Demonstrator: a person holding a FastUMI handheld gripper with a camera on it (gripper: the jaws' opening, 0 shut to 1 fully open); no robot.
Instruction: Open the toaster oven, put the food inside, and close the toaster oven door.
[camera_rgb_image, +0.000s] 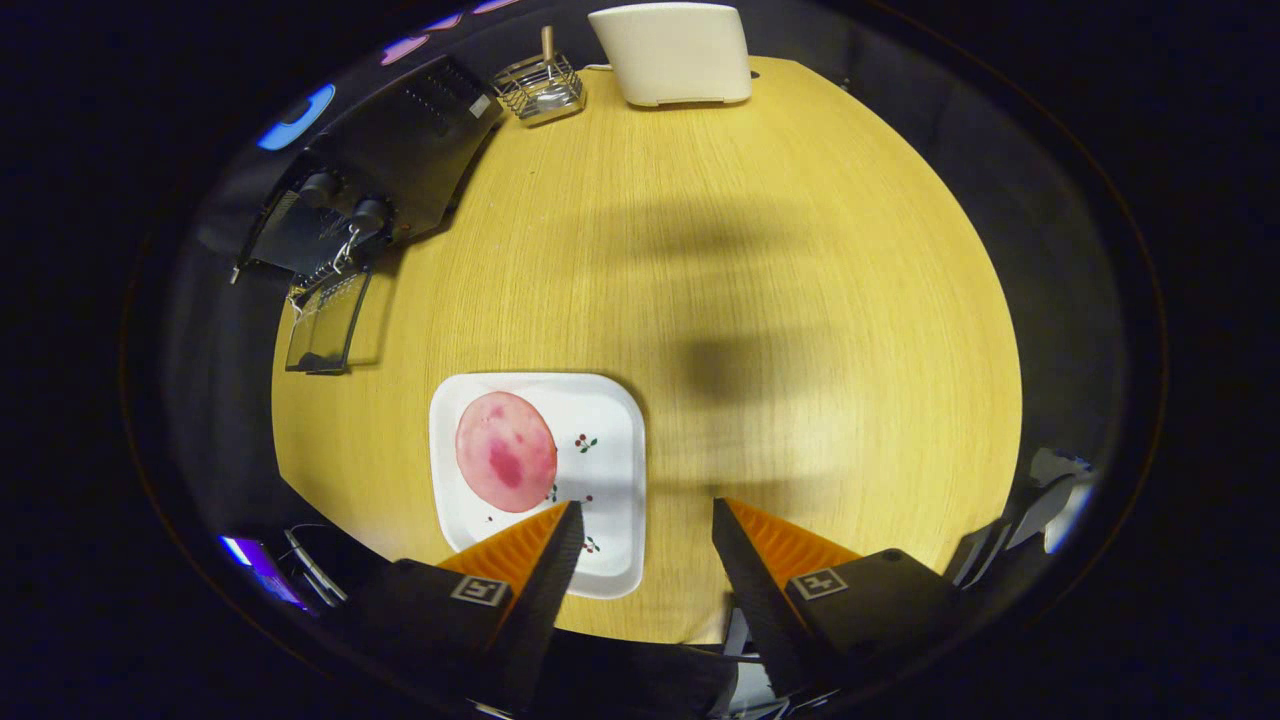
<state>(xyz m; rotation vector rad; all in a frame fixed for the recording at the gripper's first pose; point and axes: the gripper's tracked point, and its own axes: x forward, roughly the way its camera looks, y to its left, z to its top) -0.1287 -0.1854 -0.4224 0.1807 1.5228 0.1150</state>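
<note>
Toaster oven (385, 170) is seen at far-left of table (800, 300), door (325, 330) dropped open toward the table. Nearer, a white plate (610, 450) w/ a round pink food slice (505, 452) on its left half. Claw (640, 520) is held spread, nothing btwn fingers; left finger overlaps plate's near edge. Wire basket (540, 85) & a cream appliance (675, 50) are set at far edge.

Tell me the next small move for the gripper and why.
Probably shift the gripper toward the round pink slice of food and lower it. The black toaster oven already has its glass door folded down, the fingers are open and empty, and the food still lies on the white square plate, beside one finger rather than between them.
</note>
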